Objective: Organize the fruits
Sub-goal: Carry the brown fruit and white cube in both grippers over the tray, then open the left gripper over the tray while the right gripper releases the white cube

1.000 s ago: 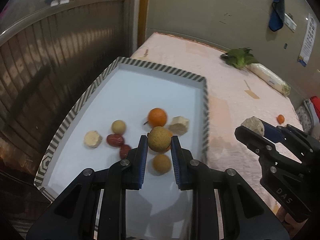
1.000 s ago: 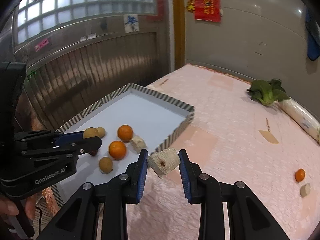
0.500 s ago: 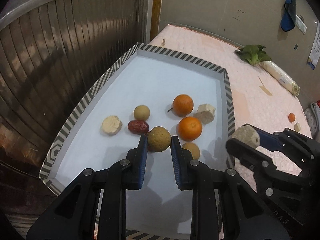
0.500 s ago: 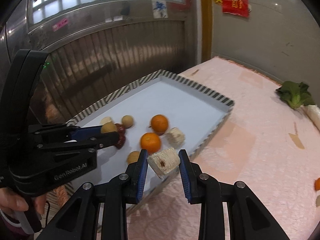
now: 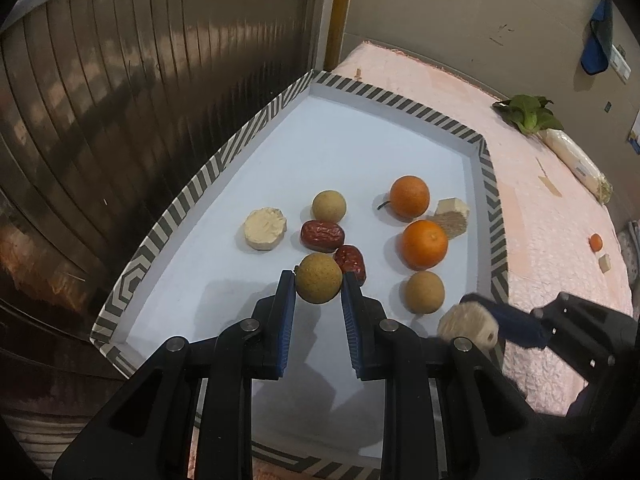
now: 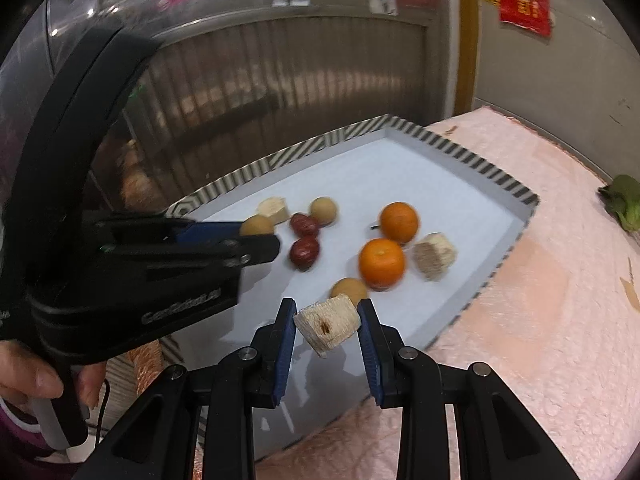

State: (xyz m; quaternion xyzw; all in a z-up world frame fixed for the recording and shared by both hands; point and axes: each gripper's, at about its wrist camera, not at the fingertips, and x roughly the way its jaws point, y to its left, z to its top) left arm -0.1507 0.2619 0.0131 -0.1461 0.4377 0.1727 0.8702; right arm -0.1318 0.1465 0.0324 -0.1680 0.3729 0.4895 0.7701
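Observation:
My left gripper (image 5: pixel 318 283) is shut on a round tan-green fruit (image 5: pixel 318 282) and holds it above the white tray (image 5: pixel 360 92) with a striped rim. In the tray lie two oranges (image 5: pixel 424 244), two red dates (image 5: pixel 322 236), two tan round fruits (image 5: pixel 424 292) and two pale cut chunks (image 5: pixel 265 228). My right gripper (image 6: pixel 326 326) is shut on a pale fibrous chunk (image 6: pixel 326 326) and holds it over the tray's near right part; it also shows in the left wrist view (image 5: pixel 468 324).
The tray sits on a pink cloth (image 6: pixel 540 280) next to a metal shutter (image 5: pixel 140 80). On the cloth lie a leafy green (image 5: pixel 528 114), a white wrapped roll (image 5: pixel 576 164), a small orange (image 5: pixel 595 242) and a small pale chunk (image 5: pixel 604 262).
Both grippers have moved over the tray with their loads. The right gripper has come in from the cloth, across the tray's right rim.

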